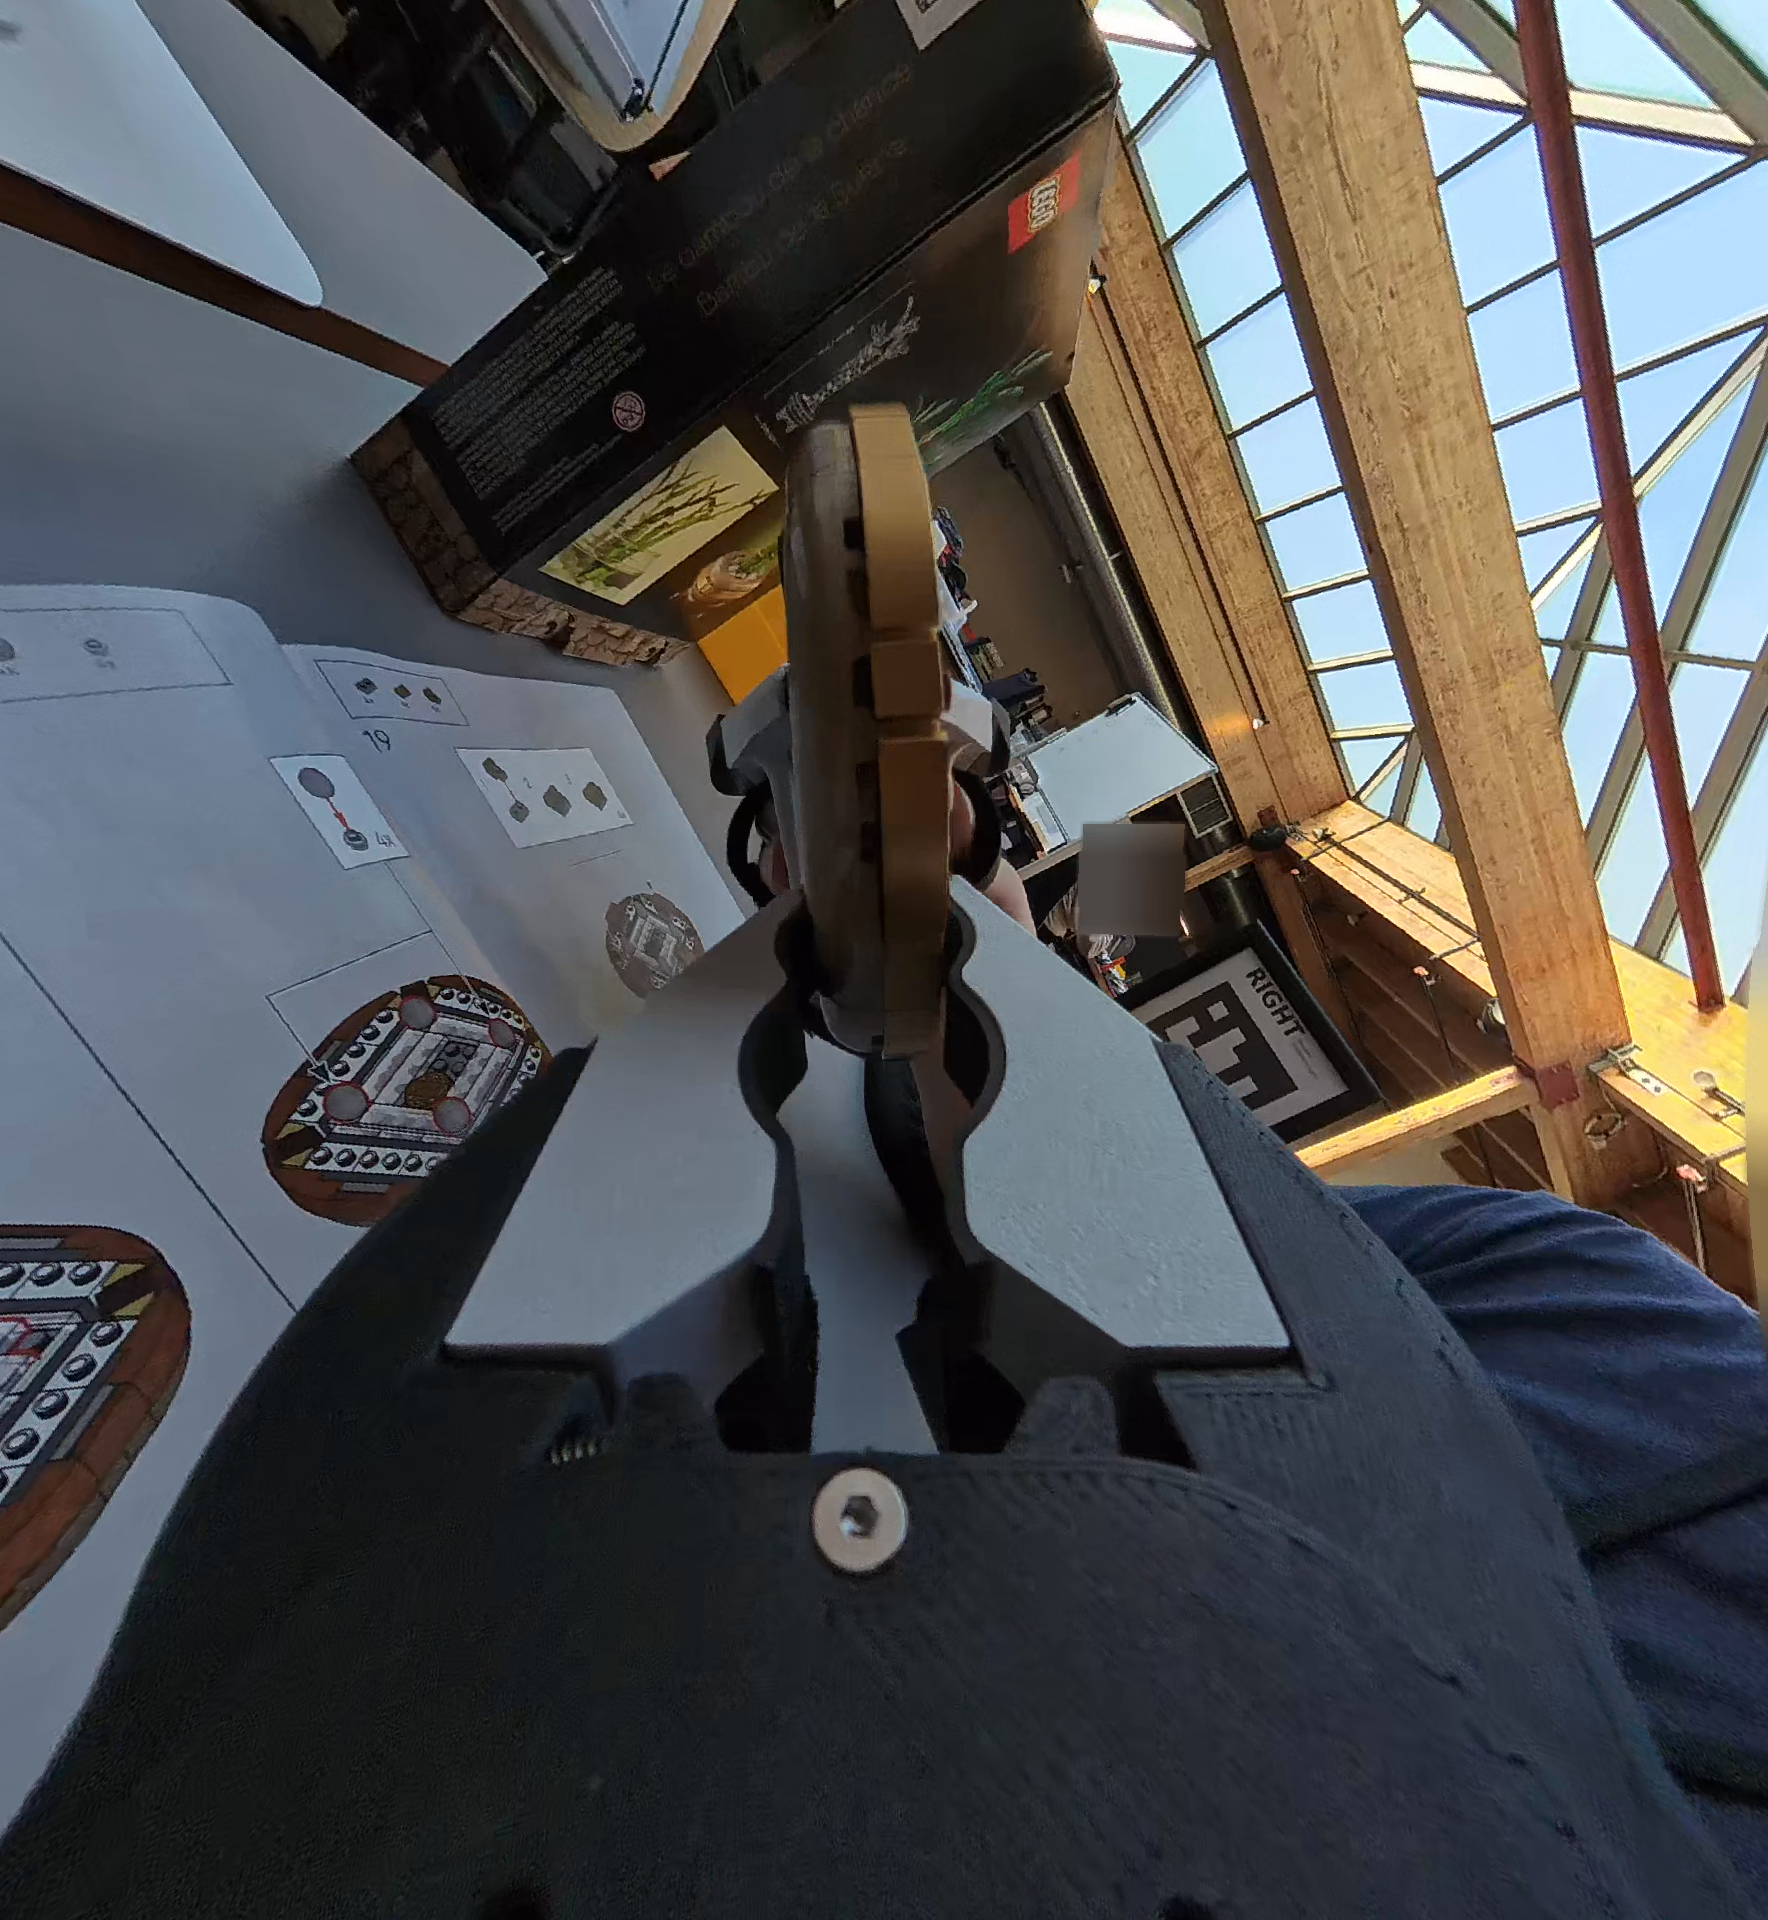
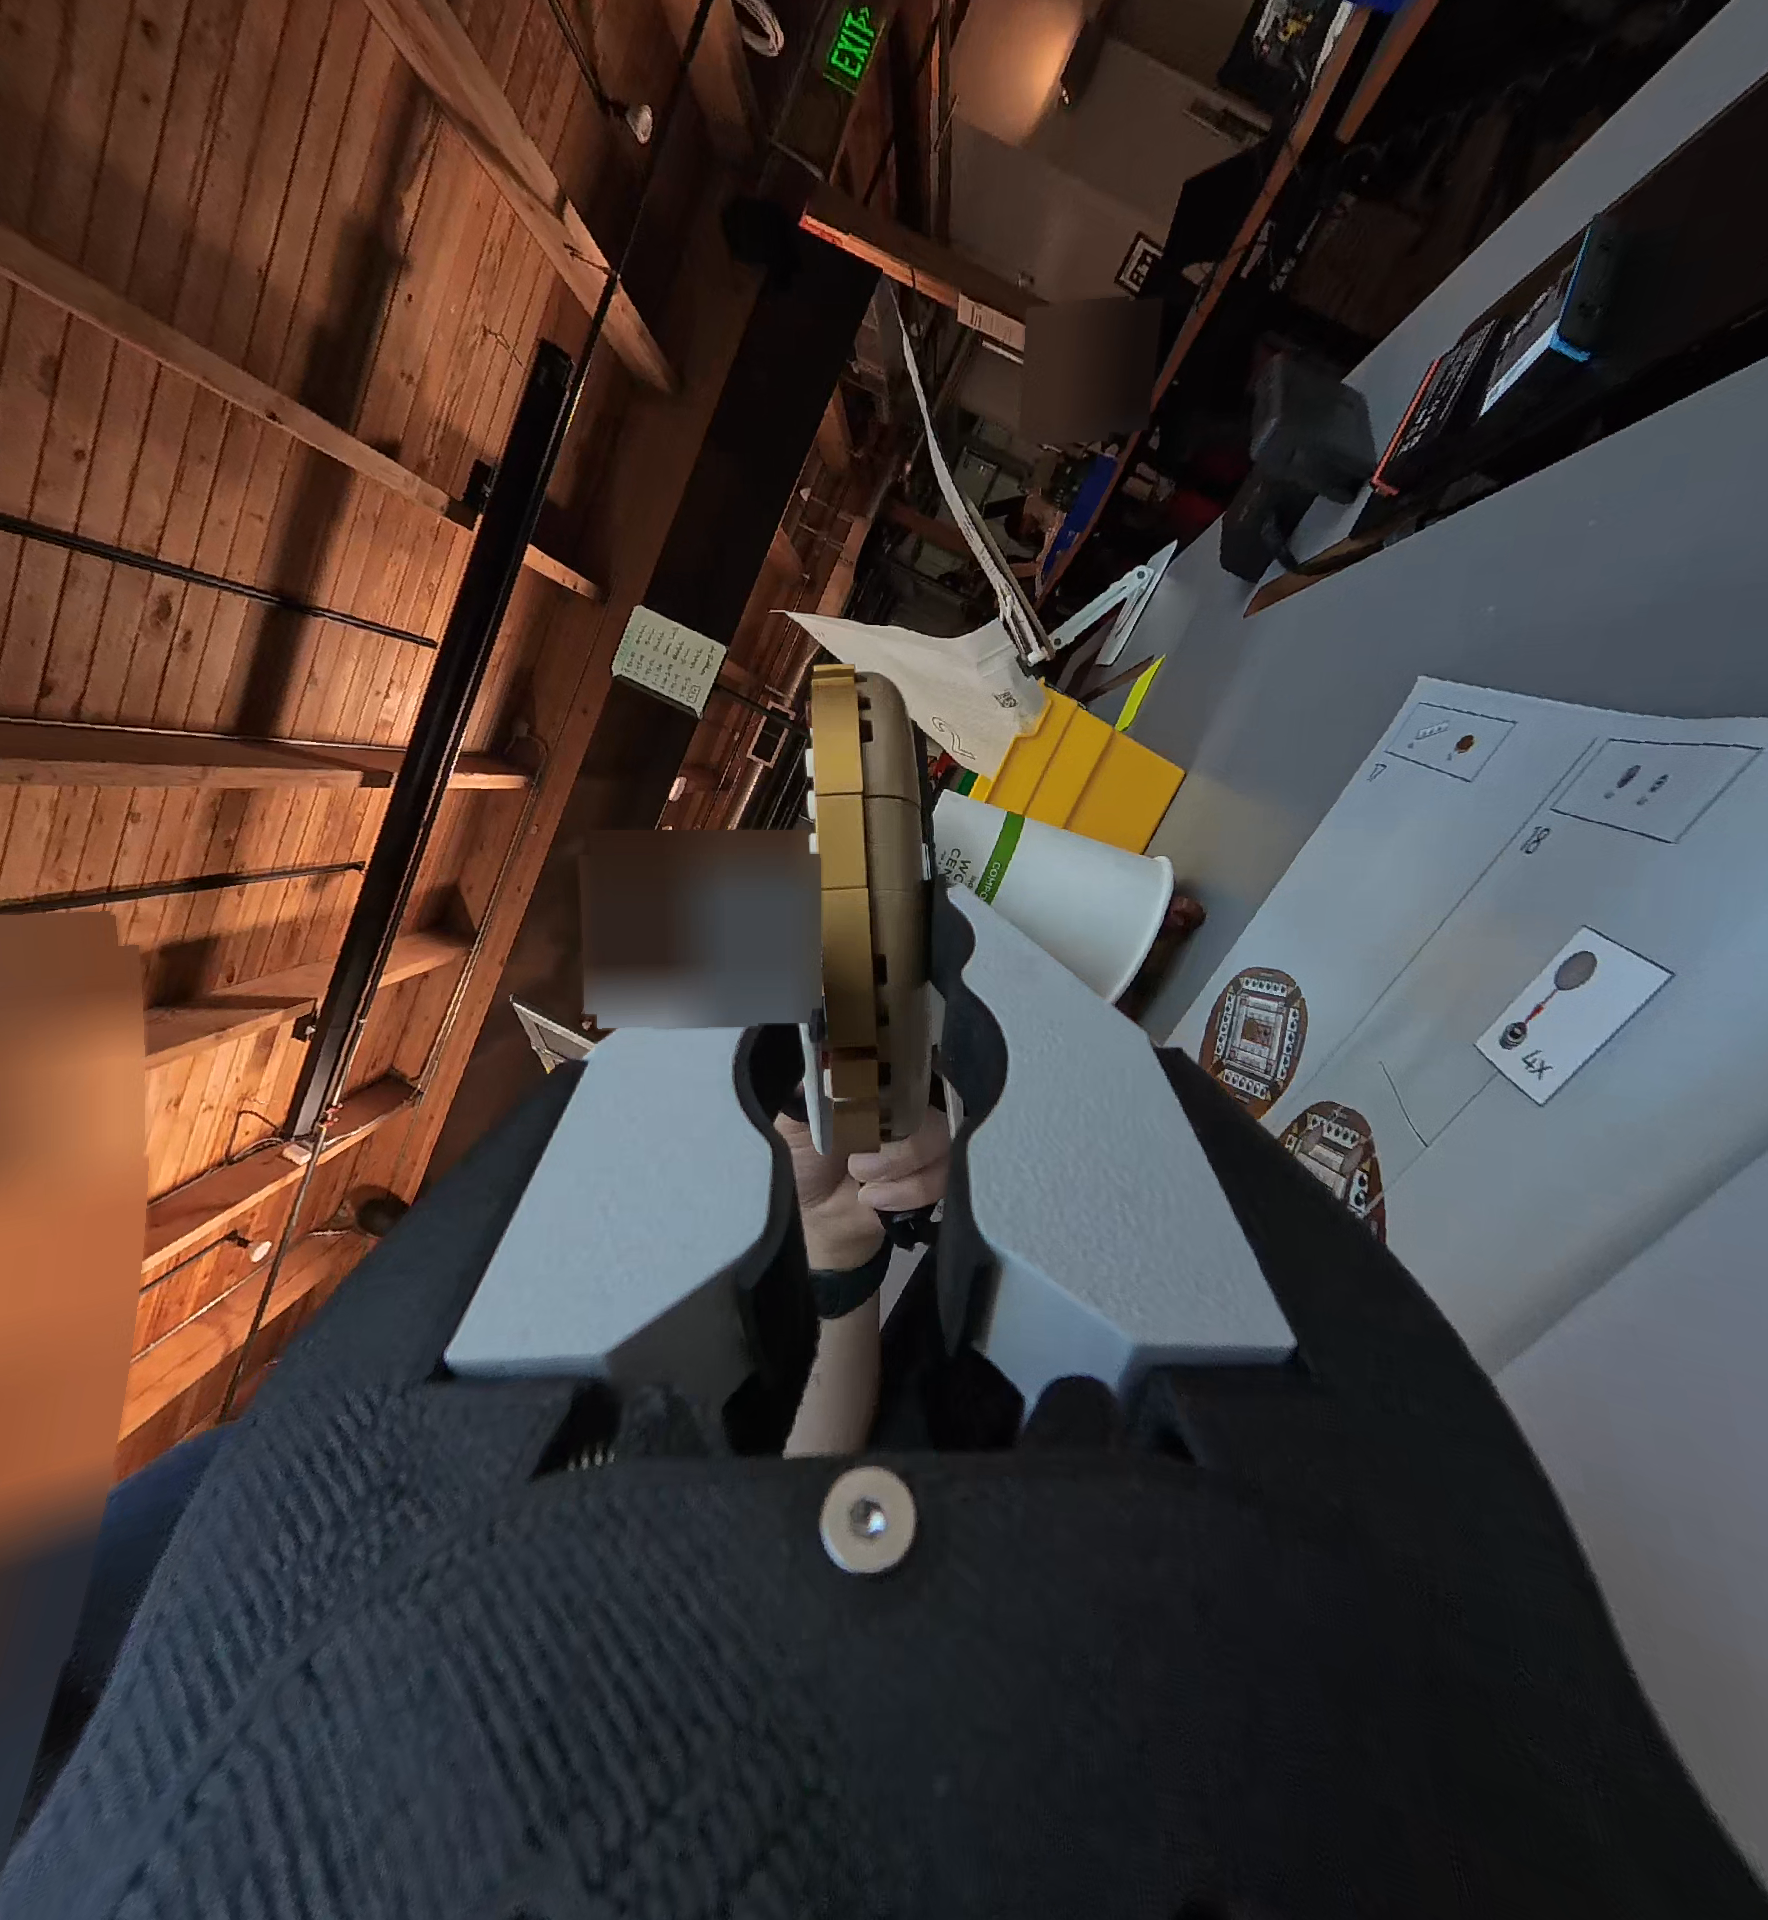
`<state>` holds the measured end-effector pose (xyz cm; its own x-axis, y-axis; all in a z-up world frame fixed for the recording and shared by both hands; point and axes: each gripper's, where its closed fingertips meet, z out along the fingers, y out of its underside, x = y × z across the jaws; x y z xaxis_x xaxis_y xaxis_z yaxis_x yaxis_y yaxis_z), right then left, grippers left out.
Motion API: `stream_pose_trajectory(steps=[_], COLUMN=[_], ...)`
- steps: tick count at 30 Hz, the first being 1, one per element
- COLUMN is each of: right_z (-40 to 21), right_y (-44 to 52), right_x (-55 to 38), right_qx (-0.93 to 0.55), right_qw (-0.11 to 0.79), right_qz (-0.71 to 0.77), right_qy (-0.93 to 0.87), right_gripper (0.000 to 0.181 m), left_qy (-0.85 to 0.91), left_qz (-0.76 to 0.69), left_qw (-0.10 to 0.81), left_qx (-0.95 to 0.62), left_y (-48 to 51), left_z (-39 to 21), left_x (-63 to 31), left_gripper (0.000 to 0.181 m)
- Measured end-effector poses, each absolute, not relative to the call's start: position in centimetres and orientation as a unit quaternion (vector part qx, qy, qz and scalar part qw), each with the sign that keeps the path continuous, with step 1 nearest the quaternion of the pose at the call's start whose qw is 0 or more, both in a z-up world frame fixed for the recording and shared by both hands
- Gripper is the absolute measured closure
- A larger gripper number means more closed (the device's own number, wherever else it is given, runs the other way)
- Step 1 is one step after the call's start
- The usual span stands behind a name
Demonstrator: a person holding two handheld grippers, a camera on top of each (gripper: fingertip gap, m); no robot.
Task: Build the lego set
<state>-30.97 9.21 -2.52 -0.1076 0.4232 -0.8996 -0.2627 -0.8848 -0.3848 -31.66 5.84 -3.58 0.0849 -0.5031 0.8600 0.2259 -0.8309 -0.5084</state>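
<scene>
A round tan and gold lego base disc (image 1: 864,727) is held edge-on in the air above the table. My left gripper (image 1: 875,997) is shut on its near edge. In the right wrist view the same disc (image 2: 864,883) stands upright between the fingers of my right gripper (image 2: 875,1039), which is shut on its opposite edge. The right gripper shows partly behind the disc in the left wrist view (image 1: 745,758). A hand (image 2: 859,1174) shows beyond the disc. The disc's faces are mostly hidden.
An open instruction booklet (image 1: 236,935) lies on the grey table; it also shows in the right wrist view (image 2: 1534,935). A black lego box (image 1: 755,260) stands behind it. A yellow bin (image 2: 1088,769), a white paper cup (image 2: 1067,894) and a white paper bag (image 2: 942,665) stand beyond the disc. My left and right fingertips are right by each other.
</scene>
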Motion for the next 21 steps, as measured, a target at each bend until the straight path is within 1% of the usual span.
stream_pose_trajectory(steps=[4, 5, 6, 7, 9, 10, 11, 12, 13, 14, 15, 17, 19, 21], right_z=[-1.6, -0.6, 0.6, 1.7, 3.6, 4.3, 4.8, 5.0, 4.9, 4.5, 3.8, 1.2, -2.0, -3.8], right_y=[8.2, 8.0, 7.9, 7.9, 7.0, 6.5, 6.0, 5.5, 4.8, 3.7, 2.9, 1.0, -1.1, -3.1], right_x=[-31.4, -31.3, -31.1, -30.8, -29.8, -29.3, -28.8, -28.4, -28.0, -27.9, -28.2, -29.5, -31.3, -33.1], right_qx=[-0.612, -0.593, -0.576, -0.564, -0.532, -0.519, -0.507, -0.499, -0.491, -0.481, -0.483, -0.495, -0.498, -0.476], right_qw=[0.228, 0.242, 0.261, 0.284, 0.336, 0.357, 0.380, 0.405, 0.427, 0.442, 0.446, 0.423, 0.389, 0.376], right_qz=[0.750, 0.759, 0.765, 0.764, 0.752, 0.742, 0.729, 0.710, 0.686, 0.661, 0.633, 0.573, 0.513, 0.490], right_qy=[-0.102, -0.116, -0.123, -0.137, -0.195, -0.228, -0.257, -0.288, -0.325, -0.368, -0.410, -0.498, -0.581, -0.626], right_gripper=[0.161, 0.151, 0.131, 0.121, 0.118, 0.107, 0.100, 0.101, 0.107, 0.118, 0.122, 0.129, 0.142, 0.153], left_qy=[0.125, 0.137, 0.150, 0.162, 0.171, 0.174, 0.178, 0.176, 0.170, 0.163, 0.164, 0.167, 0.179, 0.196], left_qz=[-0.659, -0.655, -0.647, -0.639, -0.640, -0.651, -0.667, -0.686, -0.704, -0.718, -0.724, -0.734, -0.735, -0.727], left_qw=[0.271, 0.273, 0.275, 0.279, 0.292, 0.295, 0.296, 0.295, 0.292, 0.289, 0.293, 0.298, 0.297, 0.299], left_qx=[-0.691, -0.691, -0.695, -0.698, -0.690, -0.678, -0.660, -0.641, -0.625, -0.611, -0.602, -0.587, -0.583, -0.586], left_y=[5.2, 4.8, 4.5, 4.2, 3.9, 3.6, 3.4, 3.2, 3.2, 3.1, 3.0, 2.7, 2.2, 1.8], left_z=[-2.9, -2.5, -2.1, -1.8, -0.8, -0.2, 0.5, 1.2, 1.7, 2.1, 2.4, 3.2, 3.5, 3.6], left_x=[-32.3, -32.4, -32.7, -32.9, -33.7, -34.2, -34.8, -35.5, -36.1, -36.8, -37.3, -37.9, -37.9, -37.3], left_gripper=[0.162, 0.162, 0.162, 0.162, 0.162, 0.163, 0.163, 0.163, 0.163, 0.163, 0.163, 0.163, 0.163, 0.163])
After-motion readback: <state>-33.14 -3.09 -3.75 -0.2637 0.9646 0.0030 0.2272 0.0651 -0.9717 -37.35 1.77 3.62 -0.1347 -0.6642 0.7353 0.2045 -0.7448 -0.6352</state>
